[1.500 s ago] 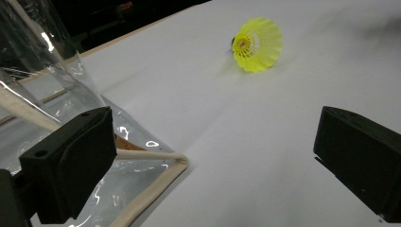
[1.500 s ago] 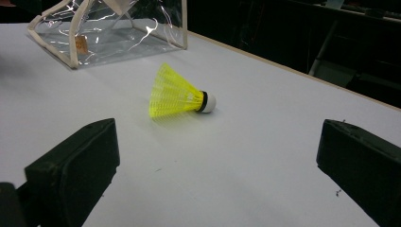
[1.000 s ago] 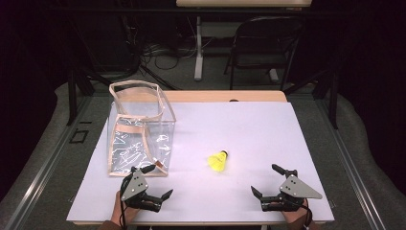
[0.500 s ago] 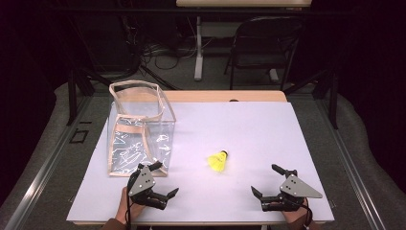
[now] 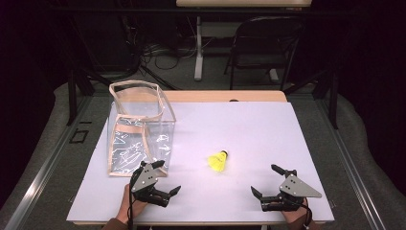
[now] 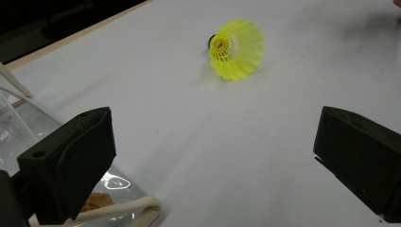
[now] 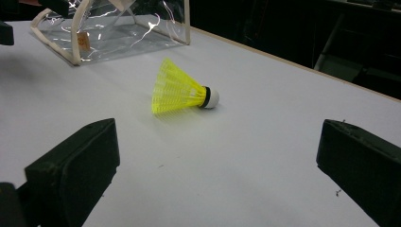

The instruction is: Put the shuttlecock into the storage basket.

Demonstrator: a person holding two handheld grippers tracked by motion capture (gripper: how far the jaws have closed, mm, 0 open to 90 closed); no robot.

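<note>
A yellow shuttlecock (image 5: 218, 160) lies on its side mid-table, cork pointing away from the person, between the spread, empty left gripper (image 5: 166, 180) and right gripper (image 5: 266, 181), slightly nearer the left.

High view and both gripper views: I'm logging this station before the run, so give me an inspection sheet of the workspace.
Surface: white table top, flat, wooden edge at the far side.
Job's things: yellow shuttlecock lying on its side, untouched; clear bag with cream trim standing open at the table's left.
Clutter: nothing seen.
Grippers: left gripper beside the bag's near corner, jaws open, empty; right gripper at the near right, jaws open, empty. Both face the shuttlecock.
Cables: a tangle on the floor beyond the table.
Surroundings: dark folding chair and a table leg behind; grey floor.
</note>
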